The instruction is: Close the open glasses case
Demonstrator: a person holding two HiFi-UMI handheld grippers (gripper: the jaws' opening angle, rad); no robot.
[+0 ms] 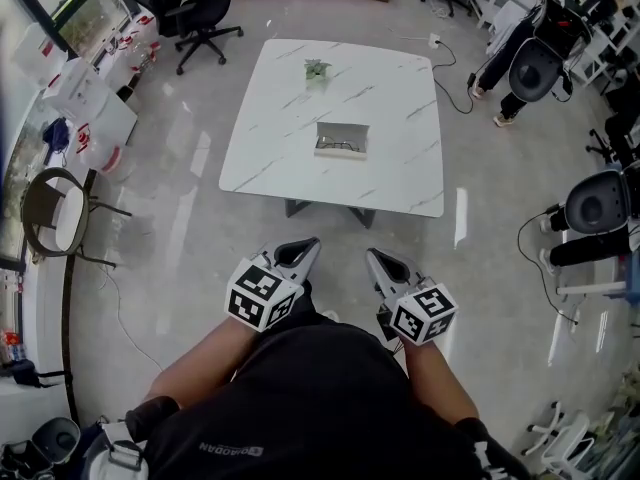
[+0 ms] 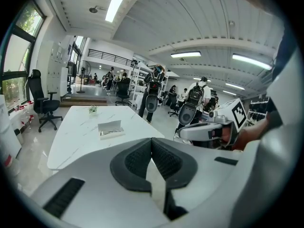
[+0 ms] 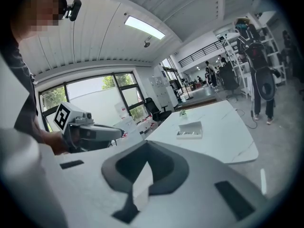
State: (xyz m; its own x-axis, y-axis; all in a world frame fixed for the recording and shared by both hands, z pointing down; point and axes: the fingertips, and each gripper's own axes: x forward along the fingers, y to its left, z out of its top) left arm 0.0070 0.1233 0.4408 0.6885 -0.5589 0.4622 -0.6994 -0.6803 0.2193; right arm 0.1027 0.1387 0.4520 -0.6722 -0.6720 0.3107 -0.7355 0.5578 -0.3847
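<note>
The open glasses case [image 1: 342, 140] lies in the middle of the white marble table [image 1: 400, 183], lid up, glasses inside. It also shows far ahead in the left gripper view as the case [image 2: 110, 128] and in the right gripper view as the case [image 3: 190, 129]. My left gripper [image 1: 306, 247] and right gripper [image 1: 373, 258] are held close to the body, well short of the table's near edge. Both are shut on nothing: the left gripper [image 2: 152, 141] and the right gripper [image 3: 147, 147] have their tips together.
A small potted plant [image 1: 317, 69] stands at the table's far side. Office chairs [image 1: 200, 13] and a round-backed chair [image 1: 55, 213] stand to the left, seats and shelving [image 1: 590, 208] to the right. A person [image 1: 505, 53] stands beyond the table's far right corner.
</note>
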